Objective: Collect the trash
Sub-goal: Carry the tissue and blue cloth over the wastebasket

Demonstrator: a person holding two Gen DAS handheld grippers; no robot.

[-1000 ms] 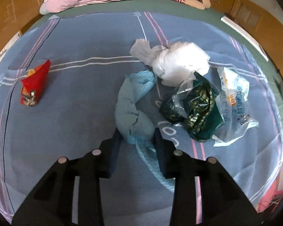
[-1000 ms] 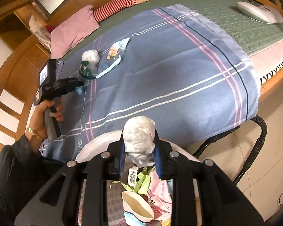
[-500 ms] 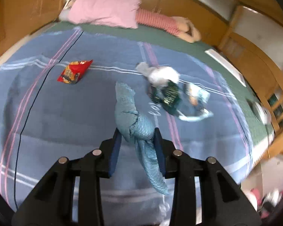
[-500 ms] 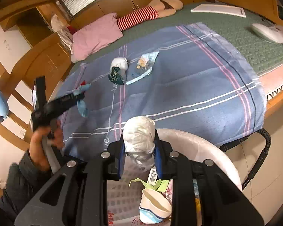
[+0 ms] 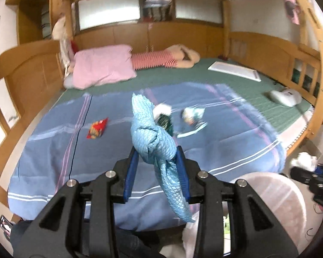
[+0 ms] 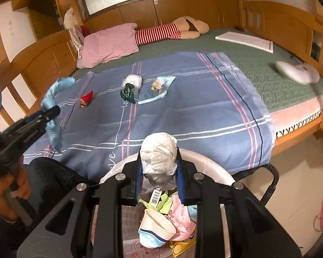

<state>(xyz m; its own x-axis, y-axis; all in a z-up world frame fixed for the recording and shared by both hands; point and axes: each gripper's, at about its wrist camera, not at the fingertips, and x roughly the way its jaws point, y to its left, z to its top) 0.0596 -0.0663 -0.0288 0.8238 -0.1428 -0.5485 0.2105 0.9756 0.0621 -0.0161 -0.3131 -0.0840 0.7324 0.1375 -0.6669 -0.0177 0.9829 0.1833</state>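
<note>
My left gripper (image 5: pixel 157 157) is shut on a light blue crumpled cloth (image 5: pixel 152 137), lifted above the blue blanket (image 5: pixel 53 150); the cloth's tail hangs down. From the right wrist the same cloth (image 6: pixel 53 116) shows at the far left, held up over the bed's corner. My right gripper (image 6: pixel 158 163) is shut on a white crumpled paper wad (image 6: pixel 158 150) above a white-lined trash bin (image 6: pixel 206 163) that holds a paper cup (image 6: pixel 155 228) and wrappers. On the blanket lie a red snack packet (image 6: pixel 86 100), a dark green wrapper (image 6: pixel 128 93), a white wad (image 6: pixel 132 80) and a clear plastic packet (image 6: pixel 159 88).
A pink pillow (image 6: pixel 109 43) and a striped stuffed toy (image 6: pixel 161 32) lie at the bed's head. A white board (image 6: pixel 245 39) and a white device (image 6: pixel 297 72) rest on the green mattress. A black chair frame (image 6: pixel 271 182) stands right of the bin; wooden rails border the bed.
My left gripper has lifted the blue cloth off the blanket and pulled back toward the bed's foot and the bin. The right gripper has risen a little with the paper wad still gripped.
</note>
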